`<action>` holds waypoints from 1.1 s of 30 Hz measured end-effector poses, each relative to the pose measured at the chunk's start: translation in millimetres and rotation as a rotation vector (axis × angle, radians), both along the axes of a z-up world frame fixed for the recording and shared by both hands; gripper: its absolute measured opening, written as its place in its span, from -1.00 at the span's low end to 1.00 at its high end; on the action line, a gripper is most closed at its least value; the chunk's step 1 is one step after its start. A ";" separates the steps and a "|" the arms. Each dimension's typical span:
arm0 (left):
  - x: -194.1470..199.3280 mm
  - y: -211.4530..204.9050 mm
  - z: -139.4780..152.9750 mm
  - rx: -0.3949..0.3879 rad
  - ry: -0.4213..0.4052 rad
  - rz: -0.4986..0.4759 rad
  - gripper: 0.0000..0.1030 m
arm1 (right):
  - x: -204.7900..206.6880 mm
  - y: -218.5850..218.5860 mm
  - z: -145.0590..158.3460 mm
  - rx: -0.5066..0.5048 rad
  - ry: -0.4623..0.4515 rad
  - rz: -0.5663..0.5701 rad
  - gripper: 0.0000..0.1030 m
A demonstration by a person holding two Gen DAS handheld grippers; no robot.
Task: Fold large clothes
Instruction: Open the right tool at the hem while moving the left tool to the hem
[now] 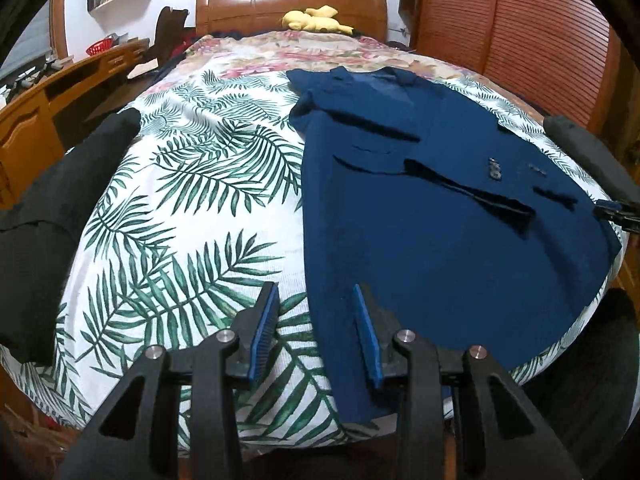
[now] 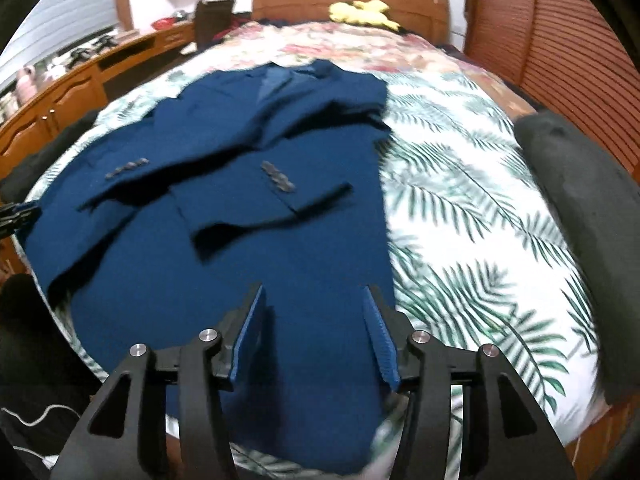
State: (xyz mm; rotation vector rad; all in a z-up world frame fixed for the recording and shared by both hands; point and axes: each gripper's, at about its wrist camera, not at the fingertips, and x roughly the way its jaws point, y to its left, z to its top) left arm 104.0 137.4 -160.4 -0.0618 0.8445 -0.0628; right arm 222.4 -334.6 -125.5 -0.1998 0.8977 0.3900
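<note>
1. Navy blue suit jacket [image 1: 420, 208]: spread flat on the bed, collar toward the far headboard, hem at the near edge. Both sleeves are folded across the front; cuff buttons [image 2: 278, 178] show on the upper one.
2. Left gripper [image 1: 316, 304]: jaws apart, nothing between the blue pads; it hangs over the jacket's left near hem edge, one finger above the bedspread, the other above the cloth.
3. Right gripper [image 2: 316, 304]: jaws apart and empty, above the jacket's near hem; this view is motion-blurred.
4. Bedspread [image 1: 192, 184]: white with green palm leaves, a floral section farther back.
5. Yellow plush toy [image 1: 316, 20]: at the far end, against the wooden headboard [image 1: 288, 4].
6. Dark garment [image 1: 60, 208]: draped at the bed's left edge.
7. Wooden desk [image 1: 60, 92]: left of the bed.
8. Slatted wardrobe door [image 1: 520, 28]: far right.
</note>
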 end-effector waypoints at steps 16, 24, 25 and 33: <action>-6.7 3.0 -2.0 0.015 0.003 0.026 -0.04 | -4.8 -18.9 -15.4 -0.023 0.072 -0.040 0.11; -30.0 -0.2 1.5 -0.063 -0.015 -0.005 -0.14 | -15.1 -14.3 -16.8 -0.035 0.112 0.016 0.12; -31.0 -0.5 0.9 -0.071 -0.016 -0.007 -0.21 | -16.3 -13.7 -16.8 -0.036 0.115 0.022 0.13; -33.3 -2.7 -2.4 -0.105 -0.022 -0.002 -0.40 | -25.6 -7.2 -8.2 0.058 0.110 0.076 -0.22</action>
